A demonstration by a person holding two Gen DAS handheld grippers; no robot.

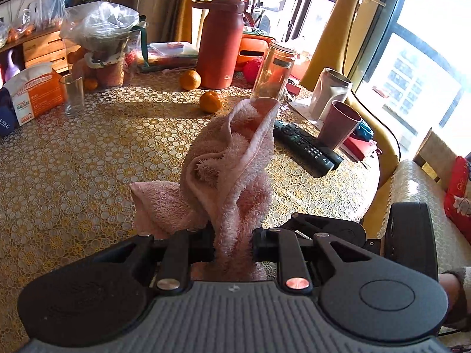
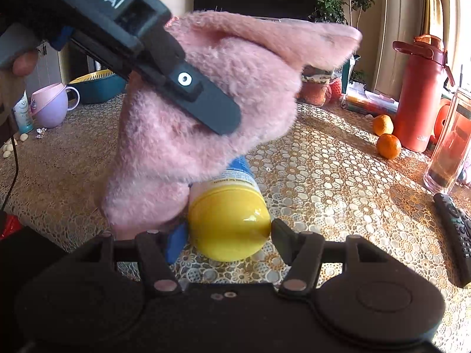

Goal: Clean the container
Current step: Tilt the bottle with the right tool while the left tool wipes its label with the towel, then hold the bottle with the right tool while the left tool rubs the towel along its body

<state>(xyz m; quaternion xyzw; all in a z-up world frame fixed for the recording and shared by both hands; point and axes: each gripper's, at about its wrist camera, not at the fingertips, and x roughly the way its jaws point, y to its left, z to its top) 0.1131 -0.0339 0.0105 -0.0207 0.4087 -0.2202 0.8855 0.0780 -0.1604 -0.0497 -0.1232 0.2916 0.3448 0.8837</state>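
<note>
My right gripper [image 2: 228, 235] is shut on a container [image 2: 229, 217] with a yellow lid and a blue-and-white label, held lying on its side just above the table. A fluffy pink cloth [image 2: 182, 111] is draped over the far end of the container and hides most of its body. The left gripper's finger [image 2: 206, 108] presses into that cloth from the upper left. In the left wrist view, my left gripper [image 1: 232, 235] is shut on the pink cloth [image 1: 232, 170], which bunches up ahead of the fingers and hides the container.
On the patterned table [image 1: 88, 176] stand a red flask [image 1: 219, 44], two oranges [image 1: 210, 101], a tall glass bottle [image 1: 273, 70], a remote [image 1: 306, 147], a pink cup [image 1: 341, 126] and a drinking glass [image 1: 72, 94]. A purple mug [image 2: 48, 108] sits far left.
</note>
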